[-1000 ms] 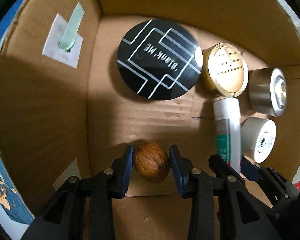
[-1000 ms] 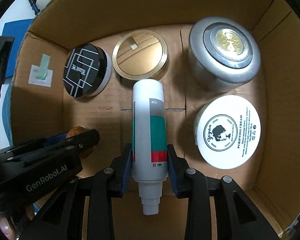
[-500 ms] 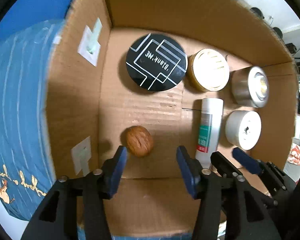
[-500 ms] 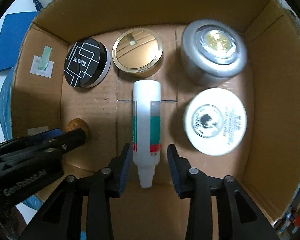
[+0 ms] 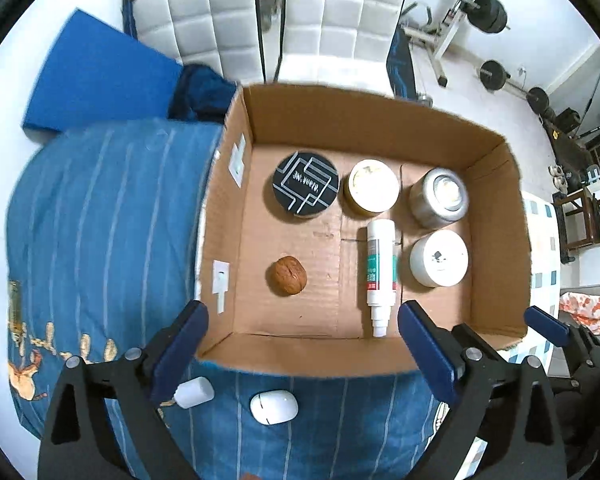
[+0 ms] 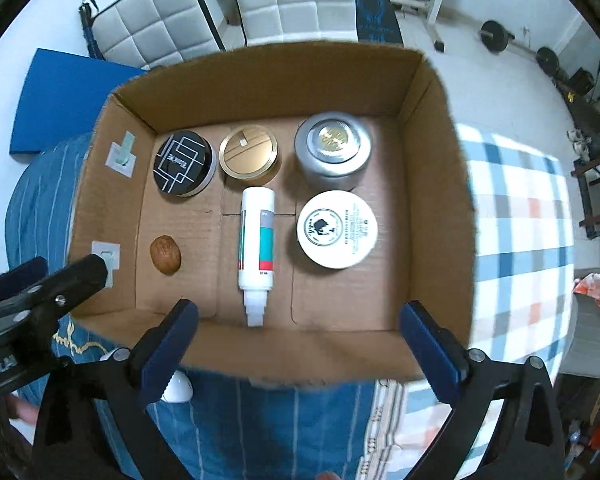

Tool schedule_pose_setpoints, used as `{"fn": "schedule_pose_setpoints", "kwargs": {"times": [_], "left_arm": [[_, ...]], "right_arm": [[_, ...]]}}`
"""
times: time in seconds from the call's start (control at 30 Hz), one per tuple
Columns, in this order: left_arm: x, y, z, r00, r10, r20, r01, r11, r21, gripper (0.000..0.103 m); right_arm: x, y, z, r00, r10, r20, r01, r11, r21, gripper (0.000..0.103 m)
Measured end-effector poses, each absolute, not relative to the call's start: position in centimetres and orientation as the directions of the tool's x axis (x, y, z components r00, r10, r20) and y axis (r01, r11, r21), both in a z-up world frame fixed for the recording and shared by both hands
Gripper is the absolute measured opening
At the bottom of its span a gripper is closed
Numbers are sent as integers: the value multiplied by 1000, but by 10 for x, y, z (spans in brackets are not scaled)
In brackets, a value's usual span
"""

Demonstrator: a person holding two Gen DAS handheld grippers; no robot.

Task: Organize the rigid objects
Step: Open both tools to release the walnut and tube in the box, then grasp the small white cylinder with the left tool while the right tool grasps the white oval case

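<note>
A cardboard box point(image 5: 496, 216) point(image 6: 436, 184) holds a walnut point(image 5: 288, 275) point(image 6: 165, 255), a white tube point(image 5: 380, 268) point(image 6: 257, 240) lying flat, a black patterned jar point(image 5: 305, 186) point(image 6: 183, 162), a gold-lid jar point(image 5: 373, 186) point(image 6: 248, 152), a silver jar point(image 5: 440, 197) point(image 6: 333, 150) and a white cream jar point(image 5: 439, 257) point(image 6: 337, 229). My left gripper point(image 5: 302, 350) is open and empty above the box's near edge. My right gripper point(image 6: 298, 348) is open and empty above the near edge too.
The box sits on a blue striped cloth point(image 5: 100, 240). A white earbud case point(image 5: 274, 406) and a small white bottle point(image 5: 194, 392) lie on the cloth in front of the box. White padded chairs point(image 5: 300, 20) and gym weights point(image 5: 492, 12) stand beyond.
Both grippers let go, the left of the walnut and the right of the white tube. Both opened wide and pulled back up out of the box.
</note>
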State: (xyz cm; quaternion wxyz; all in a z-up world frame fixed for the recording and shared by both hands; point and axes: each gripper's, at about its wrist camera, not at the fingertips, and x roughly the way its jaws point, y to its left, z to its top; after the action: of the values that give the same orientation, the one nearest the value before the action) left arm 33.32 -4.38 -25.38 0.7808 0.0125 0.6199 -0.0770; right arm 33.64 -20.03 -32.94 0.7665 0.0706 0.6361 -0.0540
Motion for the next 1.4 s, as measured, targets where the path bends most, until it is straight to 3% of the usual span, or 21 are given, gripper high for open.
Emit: {"fn": "schedule_pose_setpoints", "kwargs": {"times": [0.37, 0.77, 1.03, 1.4], "left_arm": [[274, -40, -194, 362, -130, -923, 130, 988, -88, 97], [241, -16, -153, 433, -162, -887, 180, 979, -91, 97], [233, 62, -205, 345, 28, -938, 123, 990, 75, 97], [255, 126, -345, 65, 18, -998, 34, 999, 20, 97]], "right_arm": [[274, -224, -253, 322, -50, -946, 184, 983, 10, 103], [228, -212, -221, 374, -56, -926, 203, 979, 23, 103], [225, -153, -296, 209, 64, -976, 200, 974, 107, 103], [253, -73, -432, 7, 180, -984, 202, 963, 178, 102]]}}
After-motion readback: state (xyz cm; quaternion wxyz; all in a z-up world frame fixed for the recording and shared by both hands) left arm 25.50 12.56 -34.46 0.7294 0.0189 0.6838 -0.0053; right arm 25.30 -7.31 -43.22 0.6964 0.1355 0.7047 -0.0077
